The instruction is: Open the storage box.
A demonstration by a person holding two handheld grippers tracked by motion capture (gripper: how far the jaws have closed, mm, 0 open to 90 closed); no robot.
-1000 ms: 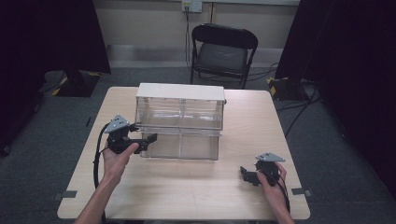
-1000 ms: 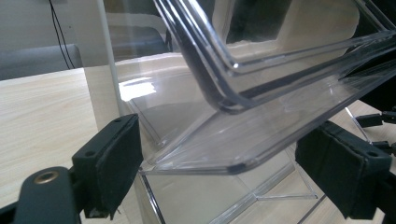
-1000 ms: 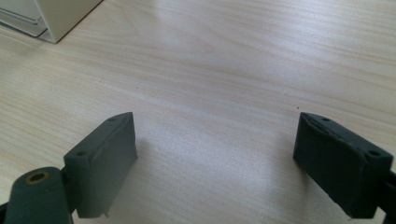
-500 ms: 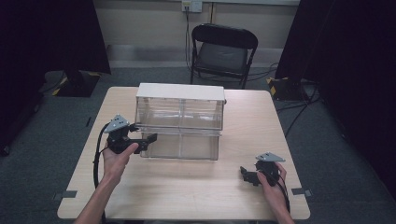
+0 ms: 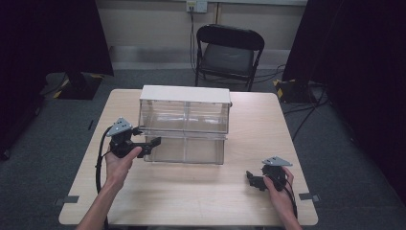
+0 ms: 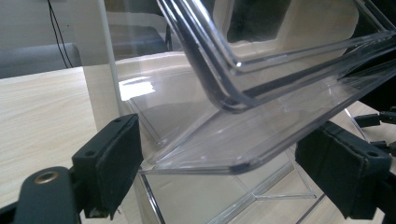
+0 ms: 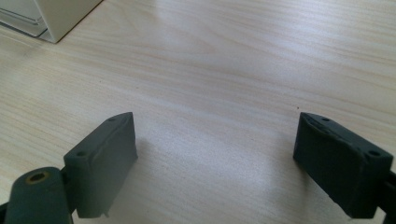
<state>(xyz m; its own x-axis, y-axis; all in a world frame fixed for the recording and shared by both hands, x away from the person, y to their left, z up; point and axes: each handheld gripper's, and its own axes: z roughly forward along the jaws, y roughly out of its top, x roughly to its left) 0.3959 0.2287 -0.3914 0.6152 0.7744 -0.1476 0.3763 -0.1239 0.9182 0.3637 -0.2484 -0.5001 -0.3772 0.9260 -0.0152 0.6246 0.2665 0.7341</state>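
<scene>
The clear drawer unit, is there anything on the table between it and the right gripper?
Nothing visible. The right gripper rests open near the table's front right corner, and bare wood lies between it and the clear drawer unit.

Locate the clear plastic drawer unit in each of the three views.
High view: clear drawer unit at table centre, left gripper at its lower-left corner.
Left gripper view: drawer unit looms between the open jaws.
Right gripper view: its white corner at top left.
Shared landmark: the wooden table.
</scene>
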